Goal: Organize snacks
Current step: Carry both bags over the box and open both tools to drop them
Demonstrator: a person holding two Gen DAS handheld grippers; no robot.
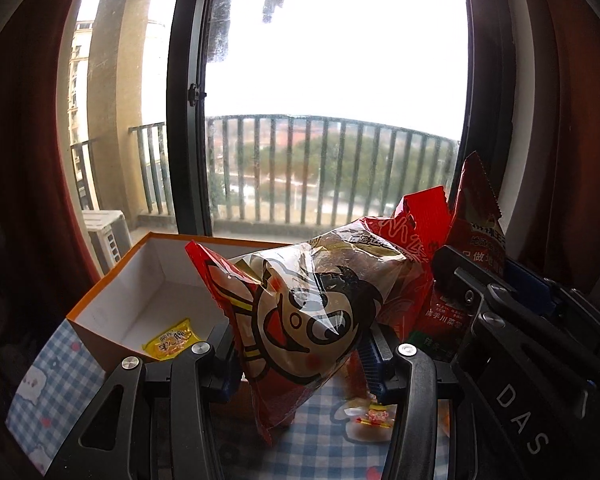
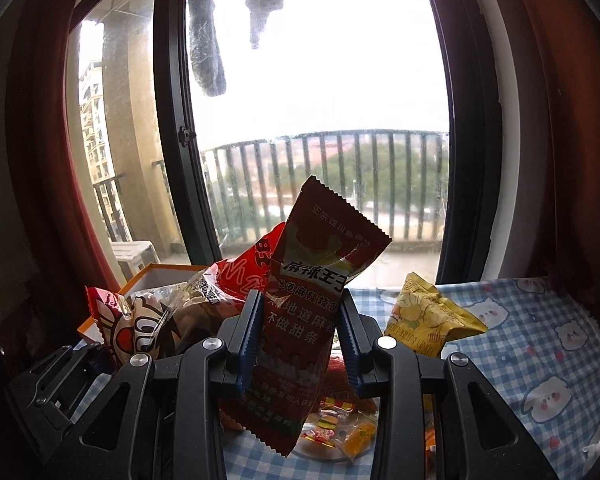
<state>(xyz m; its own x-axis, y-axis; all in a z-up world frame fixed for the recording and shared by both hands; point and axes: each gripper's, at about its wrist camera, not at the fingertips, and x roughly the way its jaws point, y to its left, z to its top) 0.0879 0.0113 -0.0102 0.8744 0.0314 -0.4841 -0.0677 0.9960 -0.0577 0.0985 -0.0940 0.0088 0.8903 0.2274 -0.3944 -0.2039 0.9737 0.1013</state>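
The left black plastic tongs (image 1: 306, 360) are showing two curved, matte arms with triangular cut-outs, each carrying round silver screw heads at its pivots. Blue ribbed pads (image 1: 374, 368) are lining the inner faces of the fingers. The right black plastic tongs (image 2: 298, 344) are wearing the same build: silver screws, hollowed arms, blue serrated pads (image 2: 249, 344). In the left view, the right tool's dark housing is displaying white letters reading "DAS".
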